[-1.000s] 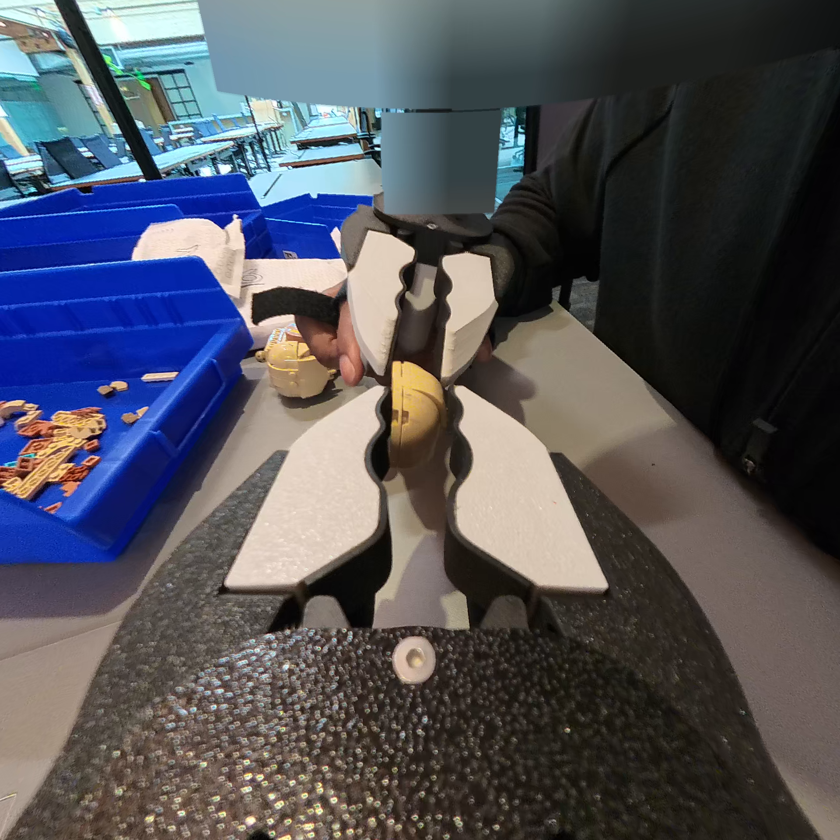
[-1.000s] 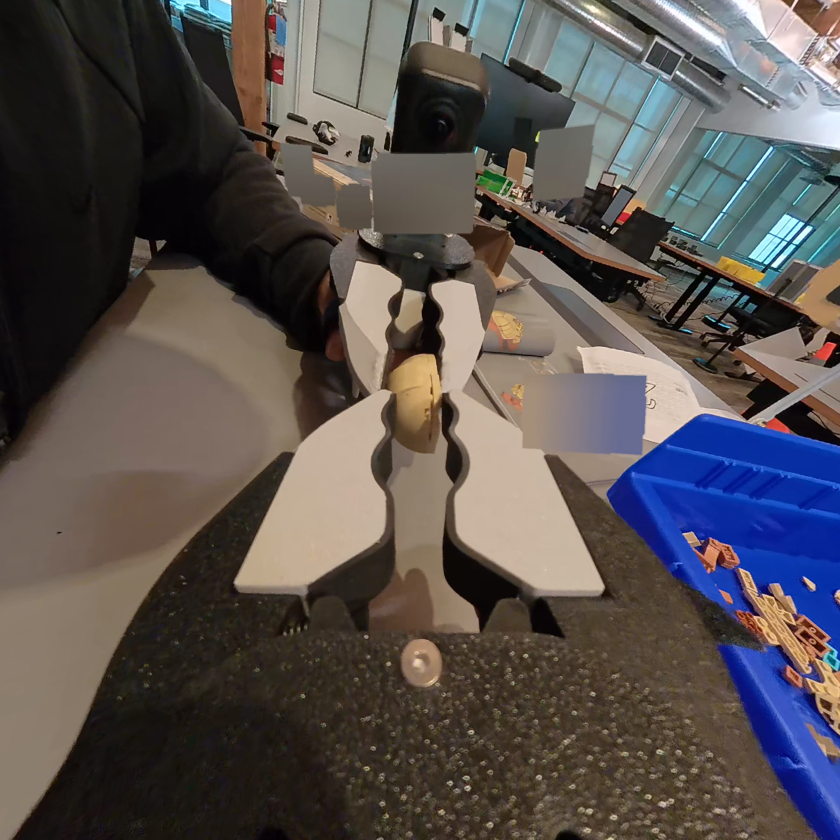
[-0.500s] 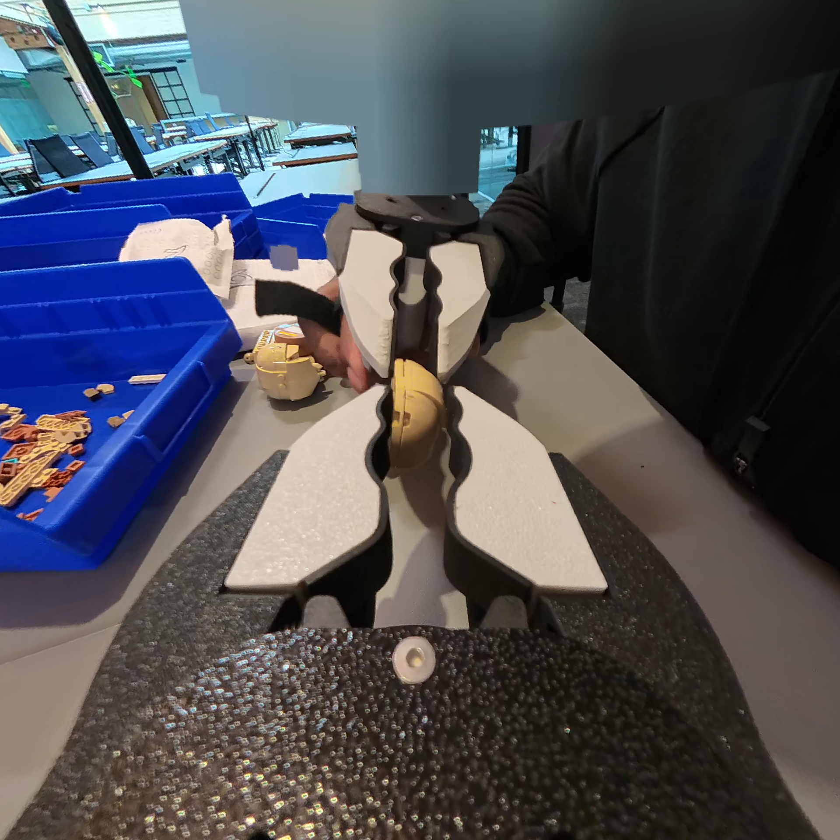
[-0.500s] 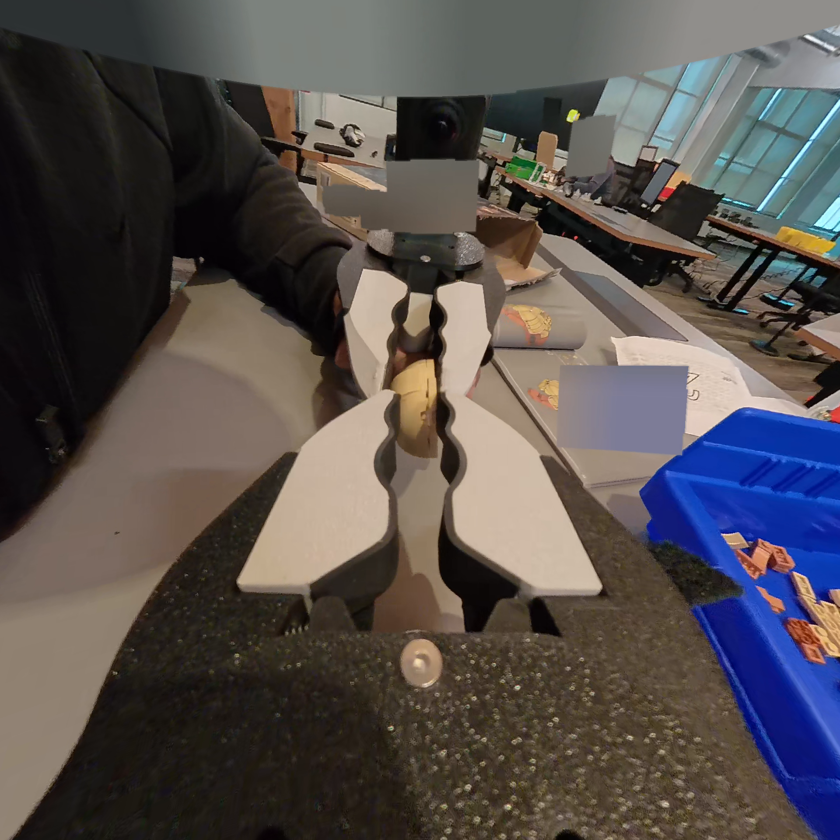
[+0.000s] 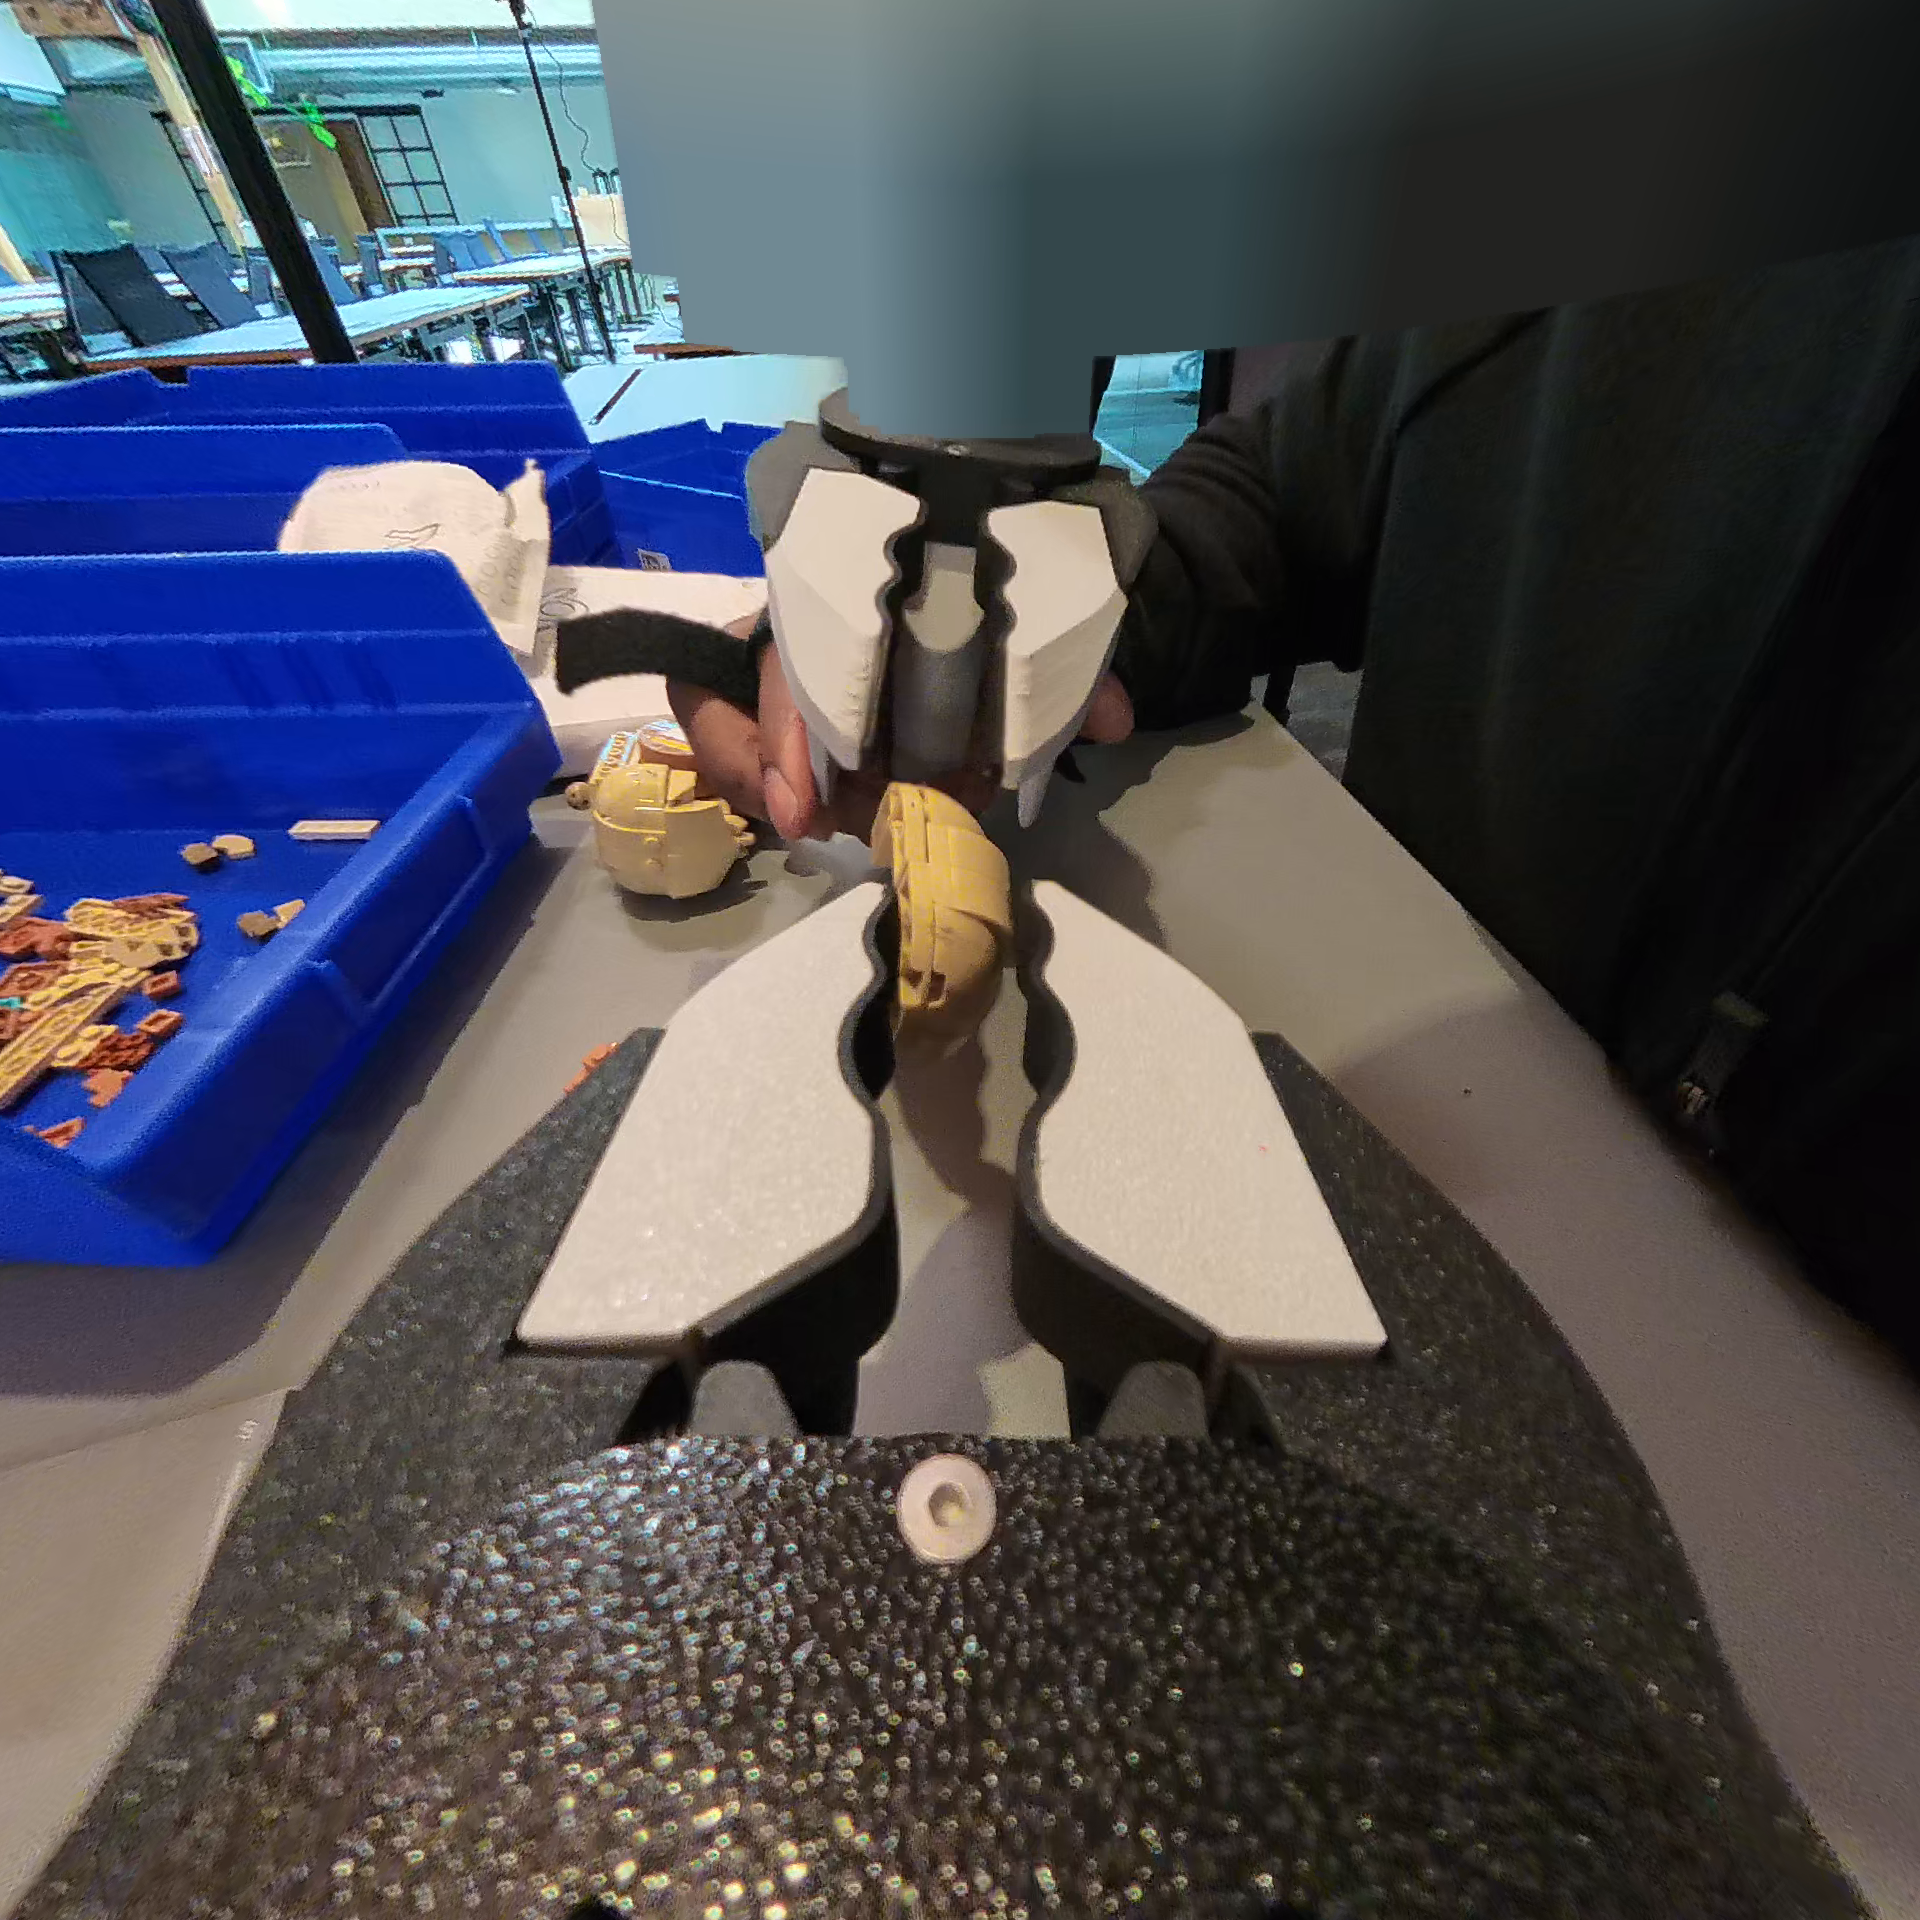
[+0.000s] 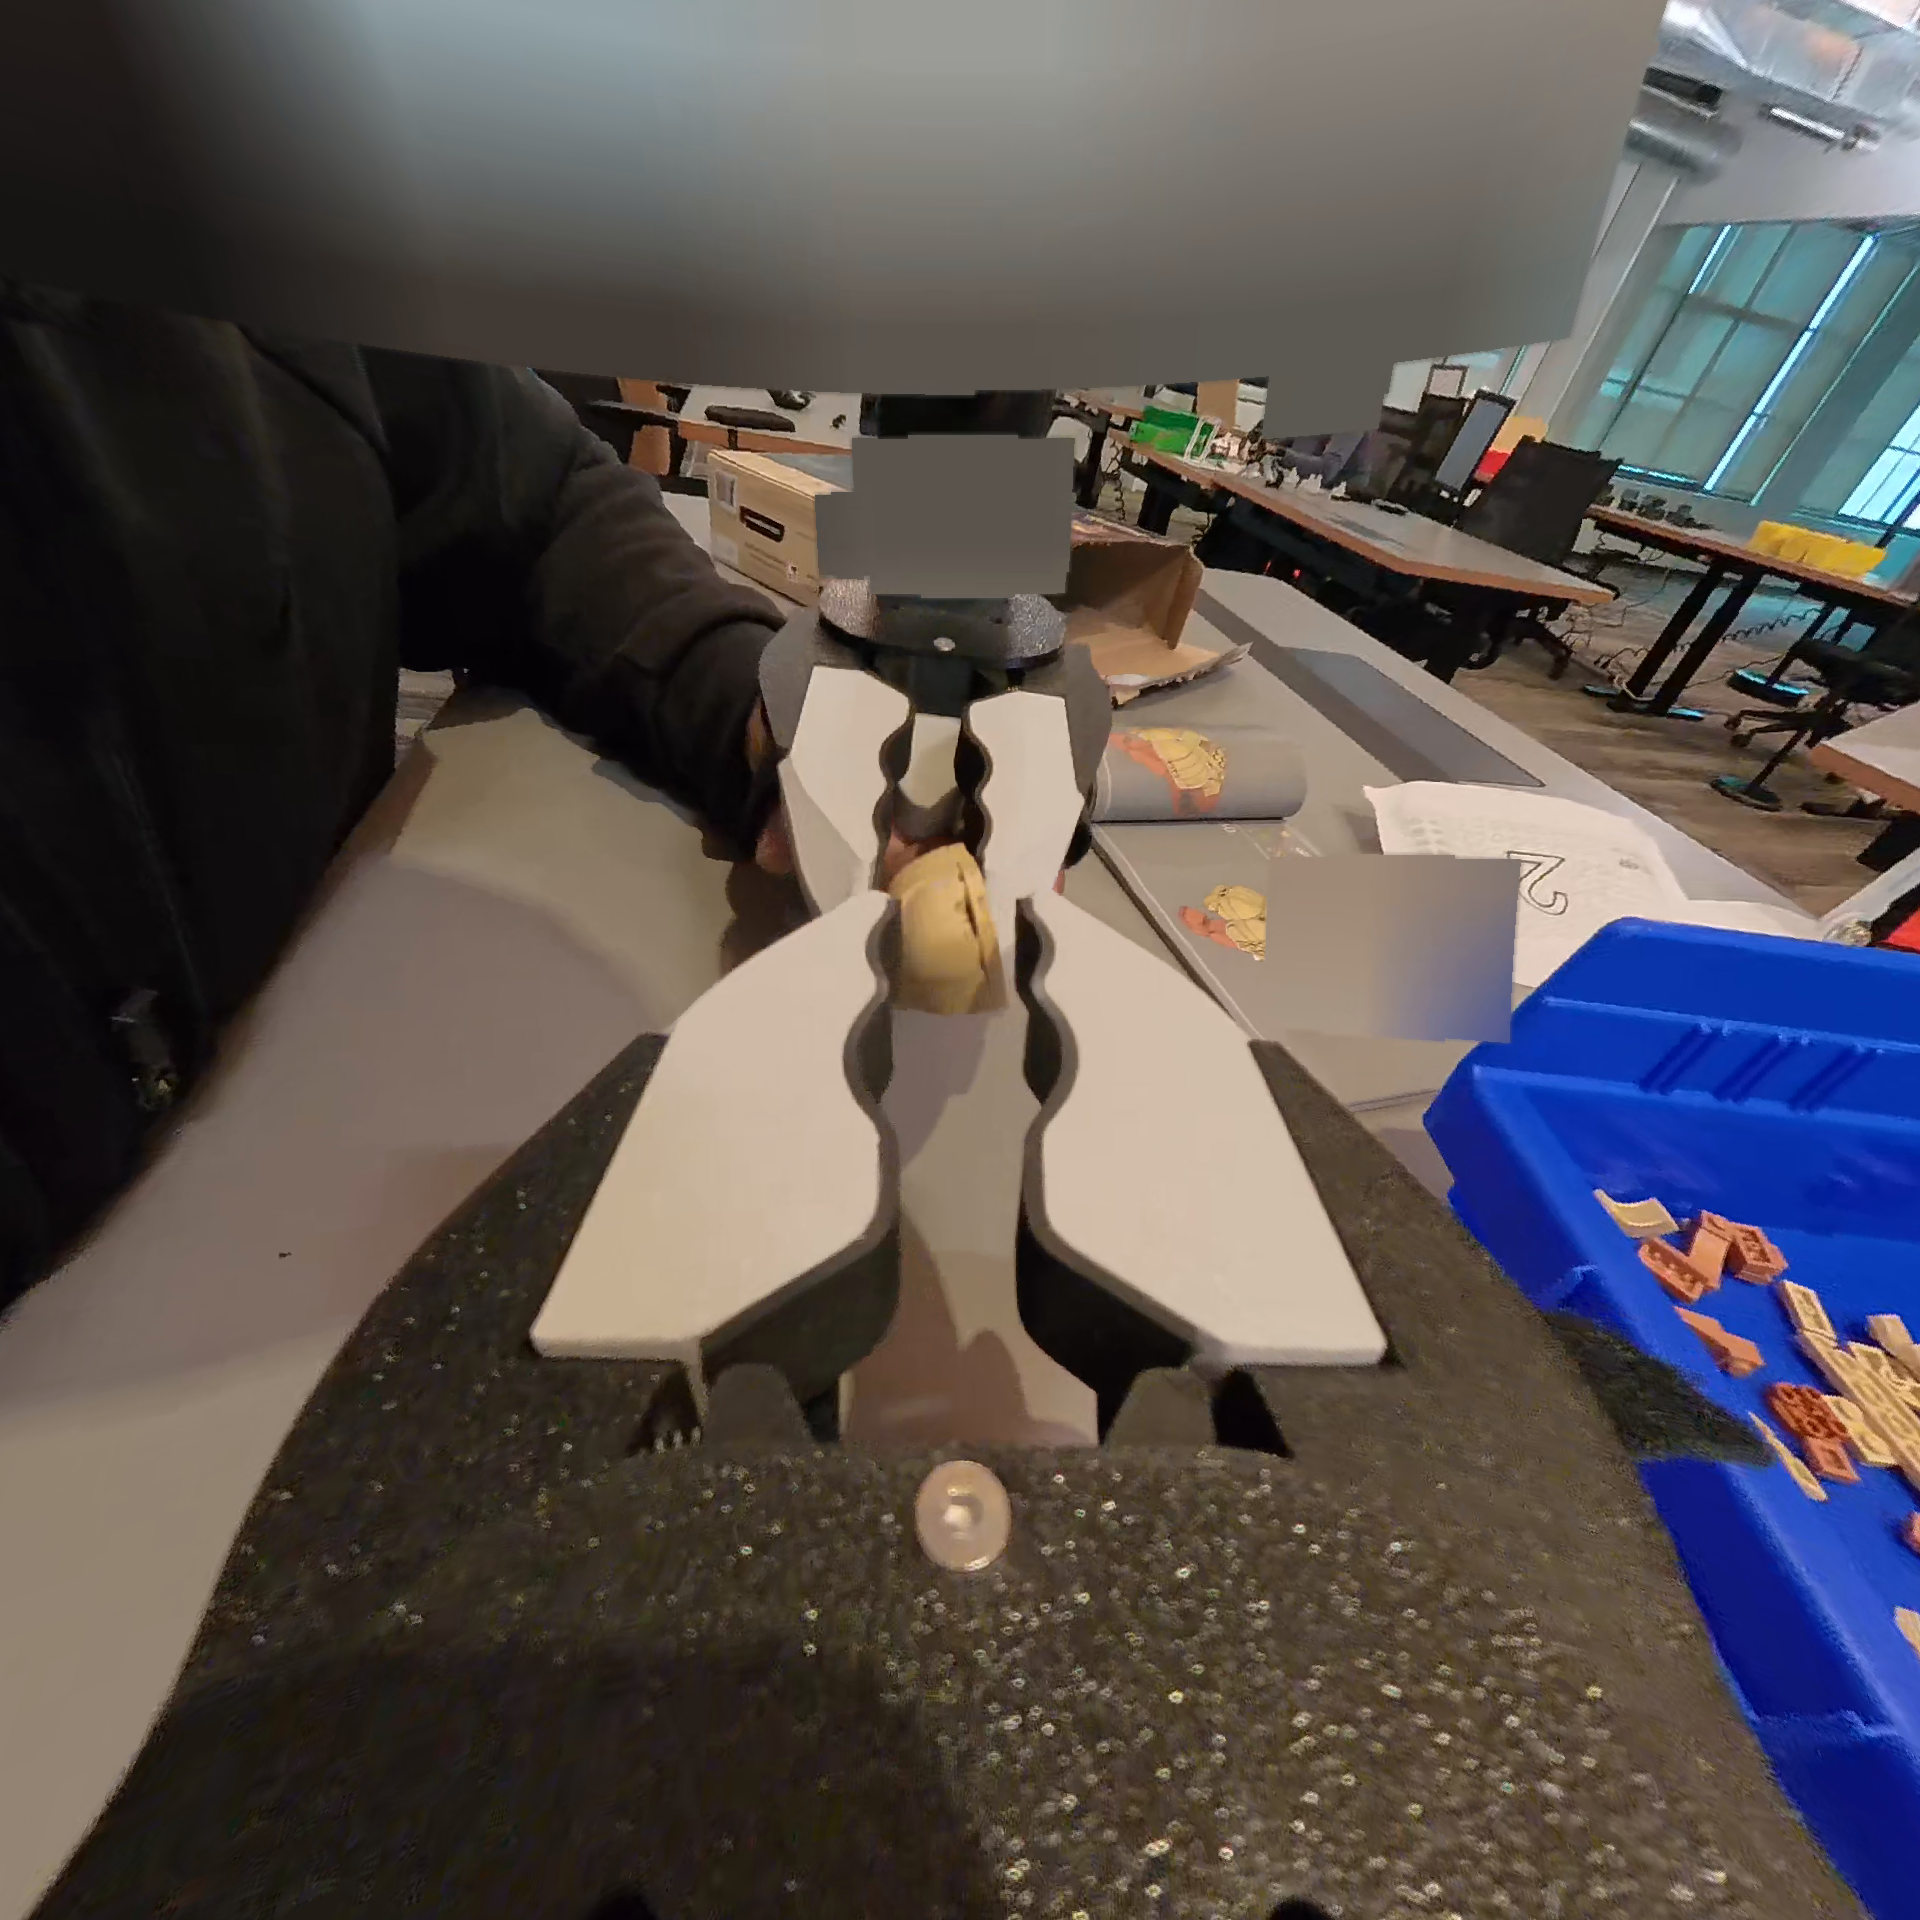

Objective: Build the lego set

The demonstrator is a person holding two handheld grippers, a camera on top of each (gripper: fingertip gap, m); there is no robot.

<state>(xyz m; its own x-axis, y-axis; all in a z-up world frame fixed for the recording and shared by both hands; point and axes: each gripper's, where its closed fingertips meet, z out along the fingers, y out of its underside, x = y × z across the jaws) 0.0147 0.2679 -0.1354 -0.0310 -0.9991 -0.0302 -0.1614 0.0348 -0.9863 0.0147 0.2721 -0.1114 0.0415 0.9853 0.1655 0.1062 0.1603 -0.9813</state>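
Observation:
A tan domed lego assembly [image 5: 951, 930] hangs just above the grey table, pinched from opposite ends by both grippers. My left gripper [image 5: 961, 904] is closed on its near end, and the piece leans against the left finger. My right gripper [image 6: 954, 914] is closed on the other end of the assembly [image 6: 940, 940]. Each gripper shows facing the other: the right one in the left wrist view [image 5: 930, 800], the left one in the right wrist view [image 6: 930, 883]. A second tan lego model [image 5: 665, 836] lies on the table behind.
A blue bin [image 5: 416, 935] of loose tan and brown pieces stands on one side of the table and also shows in the right wrist view [image 6: 1662, 1122]. More blue bins [image 5: 312, 457] and crumpled paper [image 5: 436, 530] lie behind. An instruction booklet [image 6: 1216, 779] and a cardboard box [image 6: 764, 520] lie beyond. A dark-sleeved person is close. My left and right fingertips are right by each other.
The dome has tilted slightly between the tips. Both grippers stay closed on it, facing each other. The right wrist view has dipped and swung a little toward the table.

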